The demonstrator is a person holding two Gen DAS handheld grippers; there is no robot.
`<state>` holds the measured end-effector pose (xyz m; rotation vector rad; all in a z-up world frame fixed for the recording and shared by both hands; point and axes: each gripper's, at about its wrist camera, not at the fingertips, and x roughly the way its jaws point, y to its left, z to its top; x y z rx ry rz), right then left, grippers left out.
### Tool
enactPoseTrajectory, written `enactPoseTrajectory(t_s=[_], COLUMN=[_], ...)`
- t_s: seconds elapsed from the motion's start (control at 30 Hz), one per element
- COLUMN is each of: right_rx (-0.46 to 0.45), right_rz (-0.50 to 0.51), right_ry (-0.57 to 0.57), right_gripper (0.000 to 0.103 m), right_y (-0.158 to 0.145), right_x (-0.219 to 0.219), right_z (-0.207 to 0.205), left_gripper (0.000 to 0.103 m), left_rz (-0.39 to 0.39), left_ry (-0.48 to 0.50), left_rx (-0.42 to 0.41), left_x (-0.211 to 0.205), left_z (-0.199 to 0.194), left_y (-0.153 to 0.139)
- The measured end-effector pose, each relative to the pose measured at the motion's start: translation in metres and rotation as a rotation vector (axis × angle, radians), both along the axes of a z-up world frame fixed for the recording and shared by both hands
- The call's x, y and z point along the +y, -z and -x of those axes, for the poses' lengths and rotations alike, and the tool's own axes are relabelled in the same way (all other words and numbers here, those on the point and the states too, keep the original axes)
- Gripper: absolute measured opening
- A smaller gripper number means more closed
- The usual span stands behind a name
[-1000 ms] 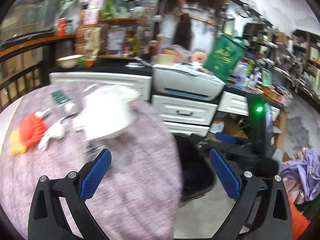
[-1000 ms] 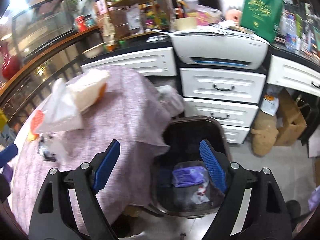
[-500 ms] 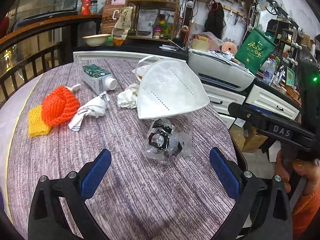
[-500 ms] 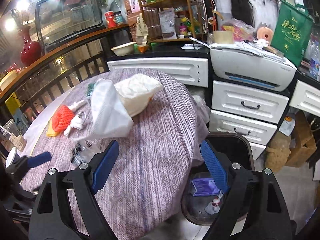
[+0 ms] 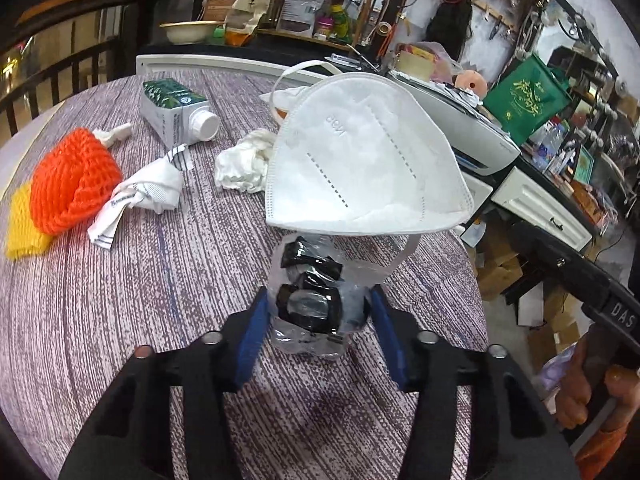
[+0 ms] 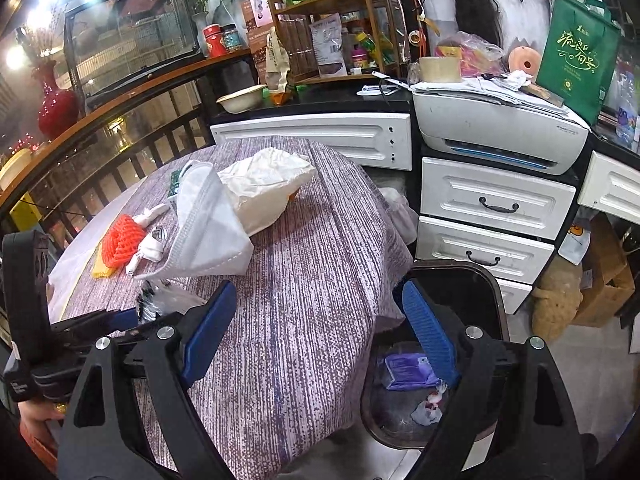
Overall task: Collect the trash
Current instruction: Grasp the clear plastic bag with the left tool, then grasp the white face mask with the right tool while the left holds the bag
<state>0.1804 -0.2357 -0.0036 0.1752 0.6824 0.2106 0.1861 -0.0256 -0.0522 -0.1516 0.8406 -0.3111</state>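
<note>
1. Left tool [image 5: 316, 312] had its blue pads pressed in on both sides of a clear crumpled wrapper [image 5: 312, 300] with black bits inside, so I'd call that a grip. The wrapper sat on the surface [image 5: 160, 280], looking ready to be lifted.
2. Right tool [image 6: 316, 328] was wide open and holding nothing. It hung over the gap between the surface edge and the bin [image 6: 448, 292], probably parked there waiting its turn.
3. The bin stood on the floor right beside the surface, which made sense for a short carry. It already had a purple packet [image 6: 408, 372] and some scraps in it.
4. Just past the wrapper lay a white mask [image 5: 360, 160], its strap trailing down near the wrapper. Embossed letters on it were too faint for me to read.
5. Further out: a wadded tissue [image 5: 240, 164], a twisted printed paper [image 5: 140, 196], an orange foam net [image 5: 68, 184] on something yellow, and a green-and-white carton [image 5: 176, 108] on its side. Carton print was unreadable.
6. Readable stuff: "DAS" on the right tool's body in the left view, and Chinese characters on a green bag [image 6: 576, 52] that I couldn't make out.
</note>
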Motion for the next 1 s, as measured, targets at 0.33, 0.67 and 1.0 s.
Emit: enactPoseTrajectory(t_s=[0.33,0.67,1.0], right_rx=[-0.001,0.007,0.015], right_rz=[-0.021,-0.05,0.059], right_ry=[-0.055,-0.132,-0.166], right_gripper=[0.084,0.084,0.064], right_y=[-0.006,-0.018,0.005], right_x=[0.021,0.066,0.097], right_z=[-0.013,-0.032,-0.011], left_gripper=[0.042,0.042,0.042], left_rz=[-0.038,-0.032,-0.022], left_ry=[-0.088,-0.158,-0.151], left_rx=[-0.113,-0.139,-0.157], left_x=[0.03,0.054,0.055], left_z=[0.047,0.07,0.074], left_y=[-0.021,-0.027,-0.03])
